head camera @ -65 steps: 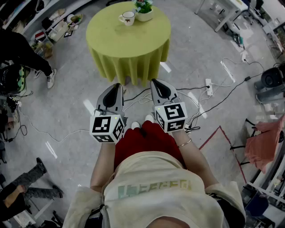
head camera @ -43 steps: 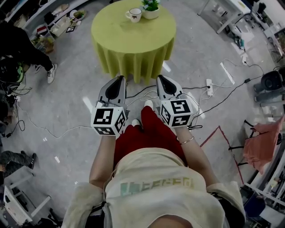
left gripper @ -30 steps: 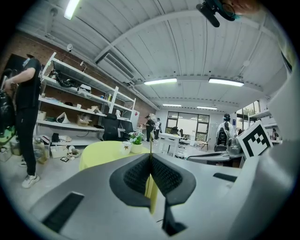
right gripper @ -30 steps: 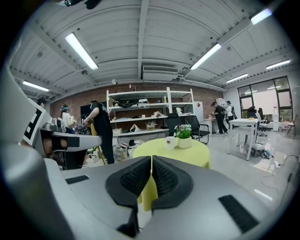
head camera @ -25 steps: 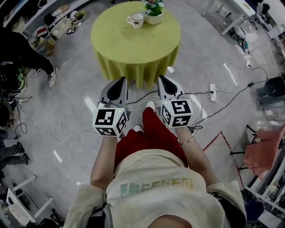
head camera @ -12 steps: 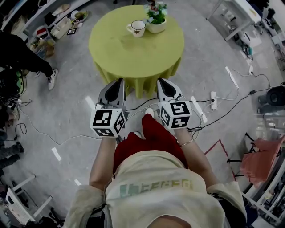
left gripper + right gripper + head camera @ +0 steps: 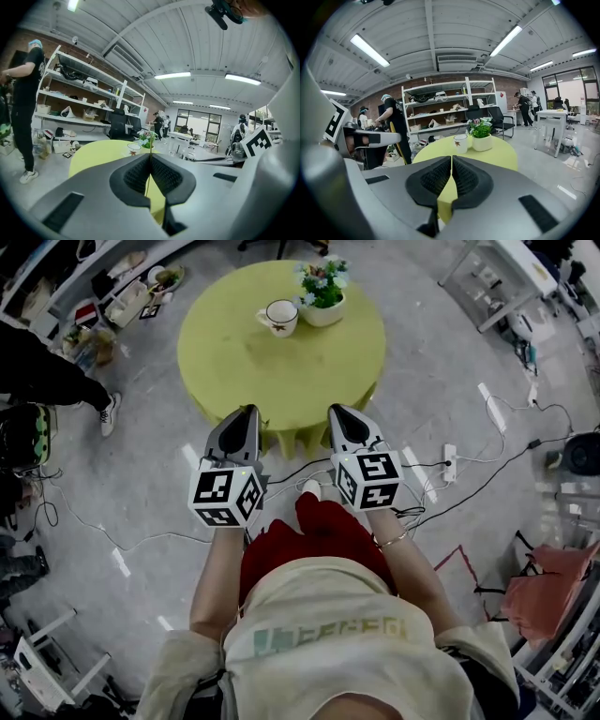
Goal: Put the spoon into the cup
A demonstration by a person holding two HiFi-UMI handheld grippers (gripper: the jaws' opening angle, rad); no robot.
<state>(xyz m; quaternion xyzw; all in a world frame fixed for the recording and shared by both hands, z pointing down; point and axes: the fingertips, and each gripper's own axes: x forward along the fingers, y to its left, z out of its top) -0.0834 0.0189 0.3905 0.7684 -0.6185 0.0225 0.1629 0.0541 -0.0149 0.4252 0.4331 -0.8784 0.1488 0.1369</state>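
Note:
A white cup (image 7: 279,317) with a brown star mark stands at the far side of a round table with a yellow-green cloth (image 7: 281,362); it also shows small in the left gripper view as the cup (image 7: 134,148) and in the right gripper view as the cup (image 7: 461,143). No spoon shows in any view. My left gripper (image 7: 242,415) and right gripper (image 7: 338,412) are held side by side at the table's near edge, well short of the cup. Both are shut with nothing between the jaws, as seen at the left gripper (image 7: 150,155) and right gripper (image 7: 451,158).
A white pot with a flowering plant (image 7: 323,292) stands right beside the cup. Cables and a power strip (image 7: 448,453) lie on the floor to the right. A person in black (image 7: 47,371) stands at the left by shelving. Desks sit at the upper right.
The person has walked toward the table: it has come nearer and lower in the head view, and the grippers now reach its near edge. Both stay shut.

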